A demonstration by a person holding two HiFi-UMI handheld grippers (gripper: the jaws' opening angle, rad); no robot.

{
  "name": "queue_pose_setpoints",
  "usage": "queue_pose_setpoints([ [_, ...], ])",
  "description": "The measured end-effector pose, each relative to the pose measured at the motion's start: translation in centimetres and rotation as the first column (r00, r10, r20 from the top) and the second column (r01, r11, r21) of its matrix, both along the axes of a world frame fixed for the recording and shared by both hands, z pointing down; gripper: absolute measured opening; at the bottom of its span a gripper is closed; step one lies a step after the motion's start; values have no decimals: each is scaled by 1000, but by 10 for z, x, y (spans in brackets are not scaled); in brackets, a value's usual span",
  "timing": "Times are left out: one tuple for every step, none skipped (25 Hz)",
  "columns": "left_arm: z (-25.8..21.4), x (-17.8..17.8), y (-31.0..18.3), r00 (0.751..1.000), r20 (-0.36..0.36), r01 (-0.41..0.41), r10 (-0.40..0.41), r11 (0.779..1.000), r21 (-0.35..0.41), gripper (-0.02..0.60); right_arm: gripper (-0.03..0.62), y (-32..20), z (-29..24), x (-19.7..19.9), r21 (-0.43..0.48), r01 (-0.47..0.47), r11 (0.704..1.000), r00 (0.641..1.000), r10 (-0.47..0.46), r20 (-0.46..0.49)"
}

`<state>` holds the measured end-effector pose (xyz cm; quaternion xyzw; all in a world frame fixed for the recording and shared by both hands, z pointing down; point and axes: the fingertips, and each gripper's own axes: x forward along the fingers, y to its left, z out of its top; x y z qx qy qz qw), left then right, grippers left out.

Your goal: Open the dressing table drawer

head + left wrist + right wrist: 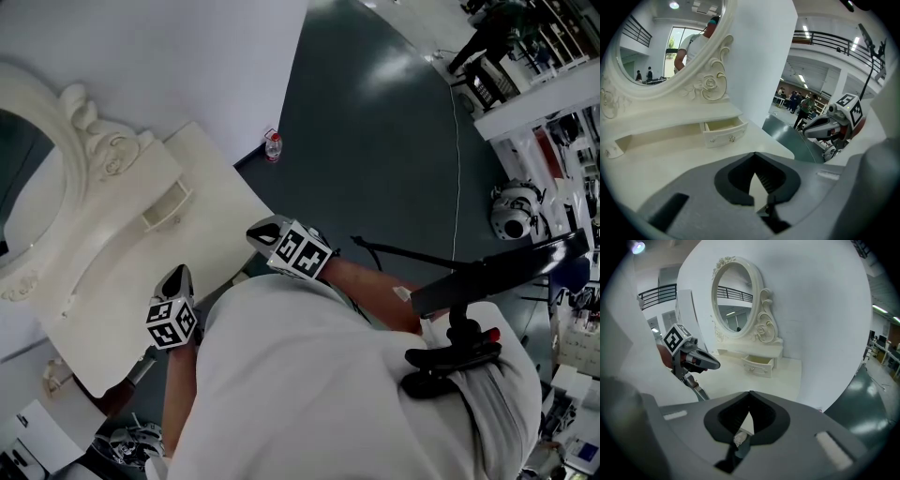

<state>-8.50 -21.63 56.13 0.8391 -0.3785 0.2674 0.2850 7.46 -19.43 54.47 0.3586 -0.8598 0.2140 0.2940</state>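
Tabletop carries an open drawer; only head view shows the bottle.

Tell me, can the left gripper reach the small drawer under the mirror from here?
Probably yes. Only bare tabletop lies between the left gripper and the drawer, which already stands pulled out; the fingers are shut and empty.

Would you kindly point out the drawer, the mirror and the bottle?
drawer (723, 135): left gripper view, front panel.
mirror (736, 298): right gripper view, glass.
bottle (273, 149): head view, body.
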Motion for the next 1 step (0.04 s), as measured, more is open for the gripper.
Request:
queue_pose_setpoints([
  [0,-2,-1,1000,2,-1,1,1000,0,2,-2,0,1,-1,-1,-1,1000,1000,1,1],
])
